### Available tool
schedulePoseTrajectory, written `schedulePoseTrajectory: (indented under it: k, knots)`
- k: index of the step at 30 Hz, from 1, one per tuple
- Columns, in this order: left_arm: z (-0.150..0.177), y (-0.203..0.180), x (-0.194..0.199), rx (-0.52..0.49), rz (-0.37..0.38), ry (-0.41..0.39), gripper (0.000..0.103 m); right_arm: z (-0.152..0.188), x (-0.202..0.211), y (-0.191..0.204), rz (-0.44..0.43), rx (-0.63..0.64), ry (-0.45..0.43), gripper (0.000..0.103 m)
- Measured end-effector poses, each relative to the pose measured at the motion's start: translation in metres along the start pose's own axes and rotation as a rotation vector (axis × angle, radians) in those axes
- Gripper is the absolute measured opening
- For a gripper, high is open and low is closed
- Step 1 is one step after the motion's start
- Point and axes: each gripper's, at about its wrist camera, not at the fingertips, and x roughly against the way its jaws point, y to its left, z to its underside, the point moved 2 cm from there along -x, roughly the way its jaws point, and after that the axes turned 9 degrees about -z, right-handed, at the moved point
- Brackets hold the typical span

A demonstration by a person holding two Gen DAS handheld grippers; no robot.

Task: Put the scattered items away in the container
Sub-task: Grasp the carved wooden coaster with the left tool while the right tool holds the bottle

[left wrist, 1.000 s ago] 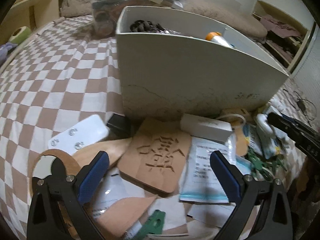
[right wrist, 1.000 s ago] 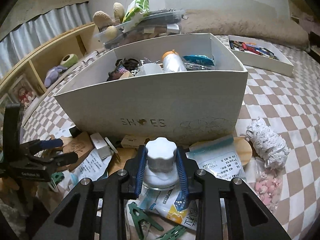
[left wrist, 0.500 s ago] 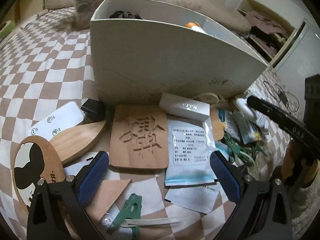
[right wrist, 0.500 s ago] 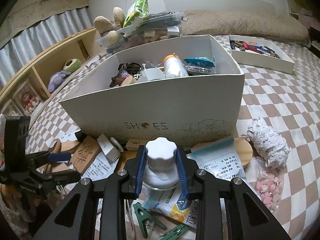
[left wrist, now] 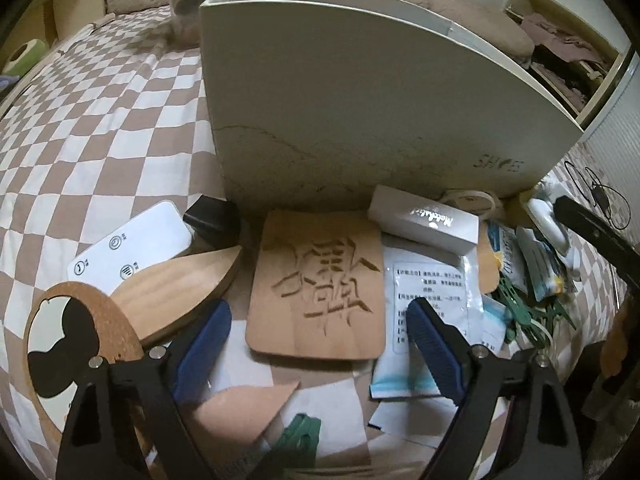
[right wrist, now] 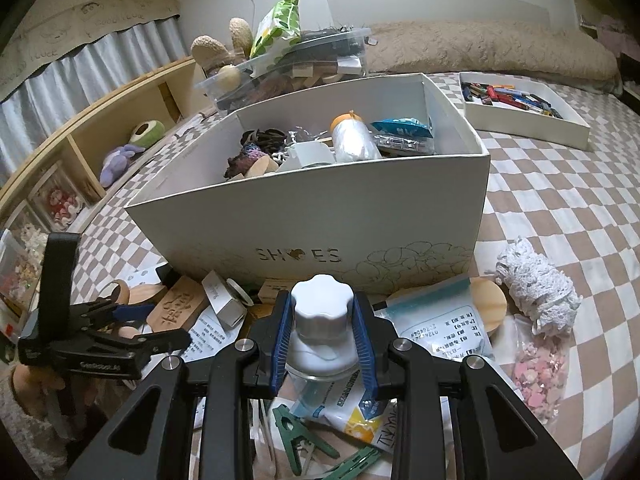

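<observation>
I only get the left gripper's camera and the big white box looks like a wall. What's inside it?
Observer: From the right wrist view, the white box already holds things, such as a bottle with an orange cap and dark hair ties.
Operator: Is the other gripper holding something?
Observer: Yes, the right gripper is shut on a white-capped bottle, in front of the box.
Operator: Anything on the far side I can't see?
Observer: A bundle of white lace lies right of the box, on the checkered bedspread.
</observation>
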Motion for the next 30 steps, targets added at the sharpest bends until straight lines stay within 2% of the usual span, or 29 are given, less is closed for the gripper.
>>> schedulePoseTrajectory:
  k: [5,7,9,18,20,22,27,30]
  knots:
    - [-0.004,-0.005,-0.003,-0.009,-0.011,-0.016,0.087,0.0,0.002,0.001,0.0,0.001,-0.006,0.031]
    - [-0.007,-0.003,-0.003,0.005,-0.019,-0.033,0.07,0.0,0.002,0.001,0.0,-0.001,-0.006,0.031]
    - [-0.009,-0.001,-0.003,0.015,-0.013,-0.036,0.065,-0.001,0.002,0.001,0.0,-0.003,-0.007,0.031]
    - [-0.009,-0.014,-0.006,-0.031,-0.062,-0.051,0.065,0.0,0.002,0.001,0.0,-0.002,-0.003,0.031]
    - [0.004,-0.006,-0.003,-0.039,-0.074,-0.056,0.066,0.0,0.002,0.001,0.001,0.001,-0.002,0.031]
    - [0.004,-0.008,-0.004,-0.047,-0.088,-0.058,0.066,0.001,0.001,0.001,0.002,0.003,0.0,0.031]
    - [0.007,-0.019,-0.011,-0.1,-0.162,-0.059,0.065,0.002,0.001,0.001,0.006,0.007,0.001,0.031]
    - [0.007,-0.018,-0.011,-0.09,-0.152,-0.063,0.064,0.002,0.001,0.001,0.004,0.004,0.001,0.031]
